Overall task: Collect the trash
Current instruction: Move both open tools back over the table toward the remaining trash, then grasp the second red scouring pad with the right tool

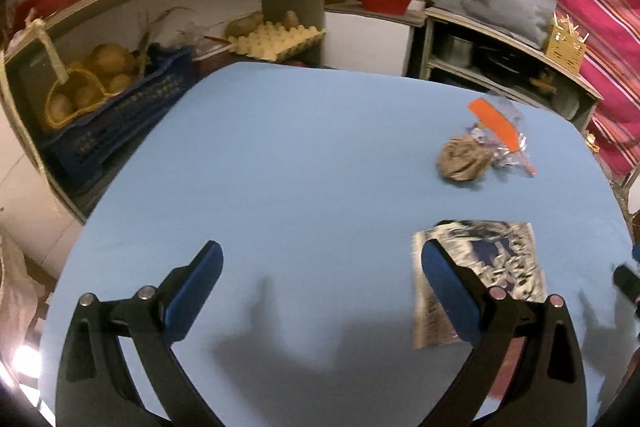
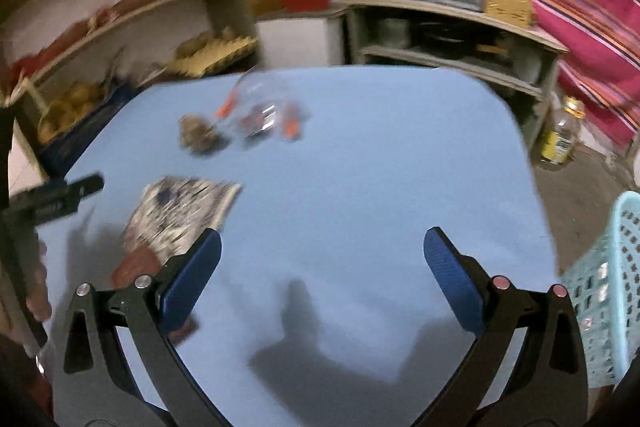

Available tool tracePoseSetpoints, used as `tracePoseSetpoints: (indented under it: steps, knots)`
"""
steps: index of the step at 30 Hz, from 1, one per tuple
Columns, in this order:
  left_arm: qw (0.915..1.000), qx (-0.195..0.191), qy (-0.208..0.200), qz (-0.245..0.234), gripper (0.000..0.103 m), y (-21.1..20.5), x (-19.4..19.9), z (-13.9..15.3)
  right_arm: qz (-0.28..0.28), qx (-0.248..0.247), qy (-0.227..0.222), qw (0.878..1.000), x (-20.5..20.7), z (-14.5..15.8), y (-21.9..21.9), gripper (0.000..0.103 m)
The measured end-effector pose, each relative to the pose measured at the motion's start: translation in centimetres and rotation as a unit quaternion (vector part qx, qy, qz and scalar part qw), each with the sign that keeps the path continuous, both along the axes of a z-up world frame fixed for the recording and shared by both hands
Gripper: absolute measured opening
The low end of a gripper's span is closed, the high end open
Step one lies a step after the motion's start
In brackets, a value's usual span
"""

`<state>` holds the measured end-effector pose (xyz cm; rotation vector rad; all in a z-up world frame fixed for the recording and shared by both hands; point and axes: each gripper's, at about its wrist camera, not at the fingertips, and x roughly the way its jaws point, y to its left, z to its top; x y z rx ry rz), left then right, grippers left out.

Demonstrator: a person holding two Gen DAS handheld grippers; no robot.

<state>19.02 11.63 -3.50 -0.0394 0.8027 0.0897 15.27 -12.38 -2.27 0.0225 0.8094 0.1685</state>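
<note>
Blue table (image 1: 280, 167) with a crumpled brown wad (image 1: 464, 159), a clear orange-striped wrapper (image 1: 500, 125) and a printed packet (image 1: 496, 267).

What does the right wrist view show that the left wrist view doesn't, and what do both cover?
Only the right wrist view shows the turquoise basket beside the table and the yellow-labelled jar on the floor. Only the left shows the blue crate of produce clearly. Both show the blue table, crumpled brown paper, clear wrapper with orange bits and printed paper, with left tongs and right tongs open.
</note>
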Motion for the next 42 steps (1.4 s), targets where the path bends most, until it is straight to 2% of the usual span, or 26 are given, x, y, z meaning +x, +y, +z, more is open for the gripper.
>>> tracePoseSetpoints:
  steps: [7,13,19,25,28,32,38,40,42]
  knots:
    - [0.9999,0.005,-0.008,0.01,0.097,3.4,-1.7,-0.2,0.043,-0.029,0.013,0.999,-1.4,-1.8,5.0,0.099]
    - [0.9997,-0.004,-0.015,0.019,0.097,5.5,-2.5,0.2,0.055,-0.037,0.019,0.998,-2.3,-2.2,7.0,0.099]
    - [0.9998,0.001,-0.013,0.012,0.097,5.3,-2.8,0.1,0.082,-0.053,0.026,0.995,-2.9,-3.0,9.1,0.099]
    - [0.9997,0.021,-0.013,0.007,0.097,4.9,-3.4,-0.2,0.094,-0.033,0.048,0.994,-2.5,-3.5,9.8,0.099]
    - [0.9998,0.013,-0.011,0.012,0.097,5.3,-3.3,-0.2,0.108,-0.031,0.052,0.992,-2.7,-3.6,10.4,0.099]
    - [0.9998,0.007,-0.013,0.015,0.097,5.7,-3.2,-0.1,0.109,-0.061,0.052,0.991,-2.6,-3.9,11.2,0.099]
    - [0.9998,0.012,-0.009,0.009,0.097,5.5,-3.0,-0.3,0.109,-0.056,0.06,0.991,-1.9,-4.2,11.0,0.098]
    - [0.9998,0.016,-0.012,0.009,0.097,5.4,-2.9,-0.2,0.119,-0.054,0.058,0.99,-2.1,-4.2,11.1,0.09]
    - [0.9998,0.008,-0.013,0.009,0.097,5.5,-2.8,-0.1,0.133,-0.062,0.054,0.988,-2.4,-4.1,11.3,0.076]
